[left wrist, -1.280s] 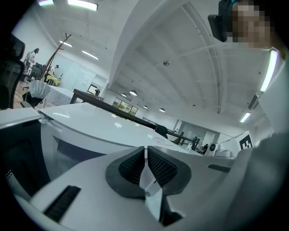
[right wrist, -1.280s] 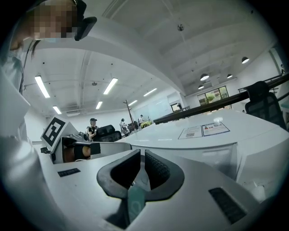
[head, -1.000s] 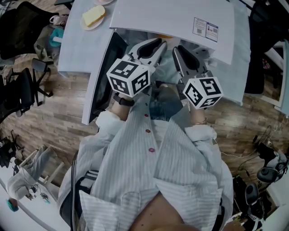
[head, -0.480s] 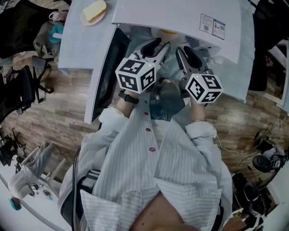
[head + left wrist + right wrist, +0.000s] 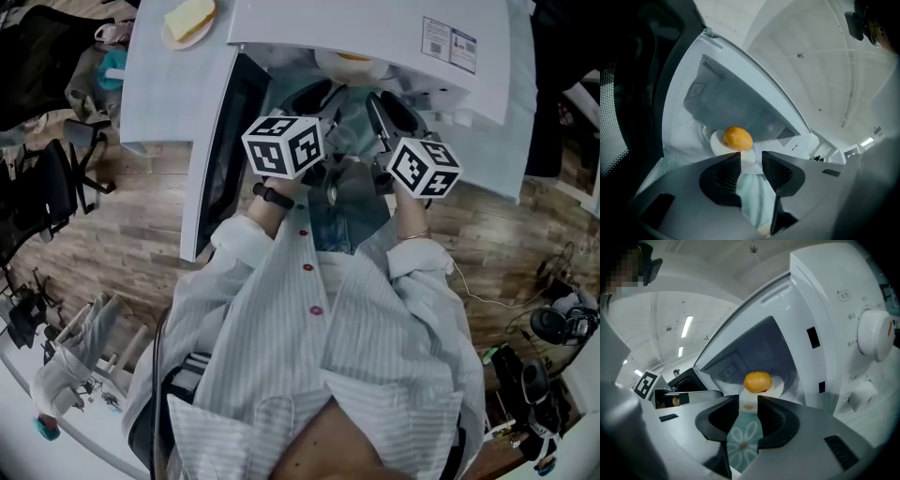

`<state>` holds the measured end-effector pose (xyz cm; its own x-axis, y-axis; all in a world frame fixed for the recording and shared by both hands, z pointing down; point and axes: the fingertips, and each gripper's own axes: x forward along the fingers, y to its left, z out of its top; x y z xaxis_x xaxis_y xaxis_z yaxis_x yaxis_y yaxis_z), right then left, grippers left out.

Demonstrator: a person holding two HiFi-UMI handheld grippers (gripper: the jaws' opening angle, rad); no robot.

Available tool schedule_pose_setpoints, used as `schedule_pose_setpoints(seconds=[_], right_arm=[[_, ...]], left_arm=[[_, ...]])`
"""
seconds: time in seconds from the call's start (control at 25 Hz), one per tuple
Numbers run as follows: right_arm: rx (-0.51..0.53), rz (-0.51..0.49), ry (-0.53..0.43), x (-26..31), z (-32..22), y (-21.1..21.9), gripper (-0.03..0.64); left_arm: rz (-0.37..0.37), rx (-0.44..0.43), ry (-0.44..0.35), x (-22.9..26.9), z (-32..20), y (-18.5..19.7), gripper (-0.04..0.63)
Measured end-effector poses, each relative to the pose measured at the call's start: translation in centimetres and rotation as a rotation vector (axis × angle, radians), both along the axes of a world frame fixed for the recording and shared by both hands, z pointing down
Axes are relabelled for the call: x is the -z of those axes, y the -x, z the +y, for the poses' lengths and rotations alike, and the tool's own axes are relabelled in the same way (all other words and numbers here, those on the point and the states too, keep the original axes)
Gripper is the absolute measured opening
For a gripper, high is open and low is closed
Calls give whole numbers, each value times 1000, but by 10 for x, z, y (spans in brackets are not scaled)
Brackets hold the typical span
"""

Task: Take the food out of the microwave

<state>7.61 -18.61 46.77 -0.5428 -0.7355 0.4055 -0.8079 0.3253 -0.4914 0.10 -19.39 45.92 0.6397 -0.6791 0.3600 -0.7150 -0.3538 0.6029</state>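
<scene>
An orange-yellow bun [image 5: 737, 138] [image 5: 757, 381] lies on a white plate [image 5: 716, 139] [image 5: 776, 391] inside the white microwave [image 5: 375, 33]. Its door [image 5: 220, 150] hangs open to the left. In the head view the plate [image 5: 352, 66] peeks out under the top's front edge. My left gripper [image 5: 323, 92] [image 5: 751, 165] points into the cavity, just short of the plate, its jaws opening with nothing pressed between them. My right gripper [image 5: 384, 98] [image 5: 748, 409] stands beside it, open, with the plate's rim just beyond its tips.
A pale green flower-patterned cloth [image 5: 743, 441] lies below the jaws. The microwave's knob [image 5: 876, 333] sits on the right panel. A plate with a yellow block of food [image 5: 190, 19] stands on the table left of the microwave. Chairs [image 5: 37, 187] crowd the floor at left.
Both grippers have sunk in front of the microwave's mouth and rolled a little. The plate with the bun has come into view under the top's front edge.
</scene>
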Motion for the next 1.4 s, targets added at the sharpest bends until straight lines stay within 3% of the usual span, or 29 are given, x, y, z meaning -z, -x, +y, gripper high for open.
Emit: schedule_pose_setpoints(seconds=[0.4, 0.64, 1.4], right_arm=[[-75, -102, 64, -25, -6, 1, 143], [-121, -186, 120, -41, -10, 0, 146], [-271, -442, 297, -75, -29, 3, 170]], left_arm=[[63, 27, 105, -35, -2, -2, 132], [172, 52, 182, -45, -5, -7, 133], [415, 226, 383, -76, -31, -2, 150]])
